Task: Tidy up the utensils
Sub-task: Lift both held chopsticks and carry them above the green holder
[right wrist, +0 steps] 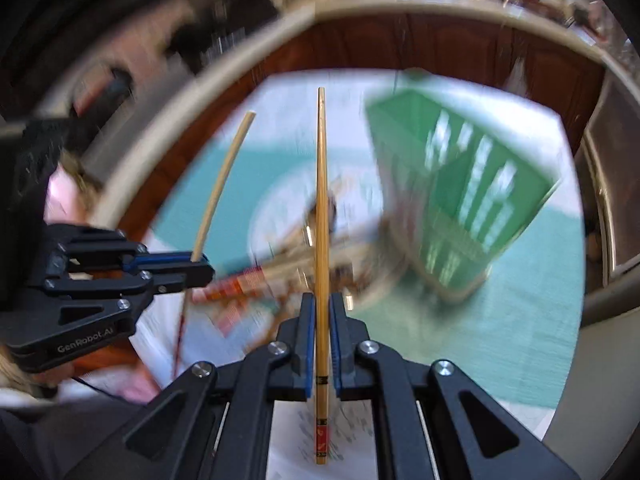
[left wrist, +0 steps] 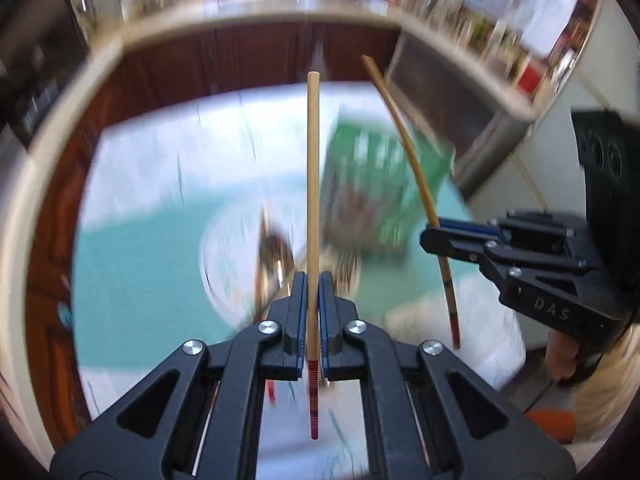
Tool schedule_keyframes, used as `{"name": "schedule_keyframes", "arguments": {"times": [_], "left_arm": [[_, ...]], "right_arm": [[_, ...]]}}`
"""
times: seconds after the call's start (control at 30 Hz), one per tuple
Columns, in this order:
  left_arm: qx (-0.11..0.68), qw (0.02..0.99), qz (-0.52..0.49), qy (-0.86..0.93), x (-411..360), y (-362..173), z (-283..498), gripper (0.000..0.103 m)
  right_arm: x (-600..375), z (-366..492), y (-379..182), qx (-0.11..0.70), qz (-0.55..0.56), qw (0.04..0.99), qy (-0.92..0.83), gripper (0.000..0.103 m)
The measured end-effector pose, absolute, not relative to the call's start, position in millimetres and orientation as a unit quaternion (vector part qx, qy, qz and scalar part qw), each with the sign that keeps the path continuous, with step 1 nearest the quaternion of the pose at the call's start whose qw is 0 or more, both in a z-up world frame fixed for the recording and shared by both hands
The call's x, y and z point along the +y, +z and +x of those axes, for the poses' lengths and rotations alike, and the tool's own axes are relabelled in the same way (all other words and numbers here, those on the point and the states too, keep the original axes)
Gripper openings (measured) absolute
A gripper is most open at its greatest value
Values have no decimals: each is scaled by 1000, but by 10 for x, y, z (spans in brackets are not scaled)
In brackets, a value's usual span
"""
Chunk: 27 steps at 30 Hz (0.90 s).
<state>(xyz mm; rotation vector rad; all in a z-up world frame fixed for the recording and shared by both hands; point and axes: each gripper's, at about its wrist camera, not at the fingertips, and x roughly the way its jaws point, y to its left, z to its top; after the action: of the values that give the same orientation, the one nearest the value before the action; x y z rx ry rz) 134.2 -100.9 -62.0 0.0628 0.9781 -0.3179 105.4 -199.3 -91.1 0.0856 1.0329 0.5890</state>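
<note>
My left gripper (left wrist: 313, 280) is shut on a pale wooden chopstick (left wrist: 313, 184) with a red-striped end, which points straight ahead. My right gripper (right wrist: 321, 300) is shut on a darker bamboo chopstick (right wrist: 321, 200) with a red decorated end. Each gripper shows in the other's view: the right gripper (left wrist: 430, 236) with its chopstick (left wrist: 412, 152) at the right, the left gripper (right wrist: 204, 266) with its chopstick (right wrist: 224, 176) at the left. Below, blurred, lies a white plate (left wrist: 224, 248) holding several utensils, and a green slotted holder (right wrist: 472, 196) stands beside it.
A teal and white mat (left wrist: 136, 272) covers the table under the plate. A curved pale counter edge (left wrist: 256, 28) with dark wooden cabinets (left wrist: 260, 60) rings the far side. A person's sleeve (right wrist: 60, 188) shows at the left. Printed papers (right wrist: 236, 320) lie near the plate.
</note>
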Motion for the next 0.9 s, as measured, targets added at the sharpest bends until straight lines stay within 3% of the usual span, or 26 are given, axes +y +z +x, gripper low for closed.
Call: {"name": "schedule_keyframes", "arguments": {"times": [0.2,0.4,0.67,0.9], "left_arm": [[345,930,1,-128,-1152,-142,1671,3],[256,958,-60,-119,-1191,133,2009,3],[224,964,-88,-114,-1308,17,2572,3],[227,964,-80,-114,-1462,-440,2759,3]], "right_arm": [[-2415,1103,-307,333,122,911,211,6],[-2570,1332,-228,211,176,953,129,6],[-2507,1531,-522,155,181,968,77,6],[-2320,1546,-644,137,137,979,67,6]]}}
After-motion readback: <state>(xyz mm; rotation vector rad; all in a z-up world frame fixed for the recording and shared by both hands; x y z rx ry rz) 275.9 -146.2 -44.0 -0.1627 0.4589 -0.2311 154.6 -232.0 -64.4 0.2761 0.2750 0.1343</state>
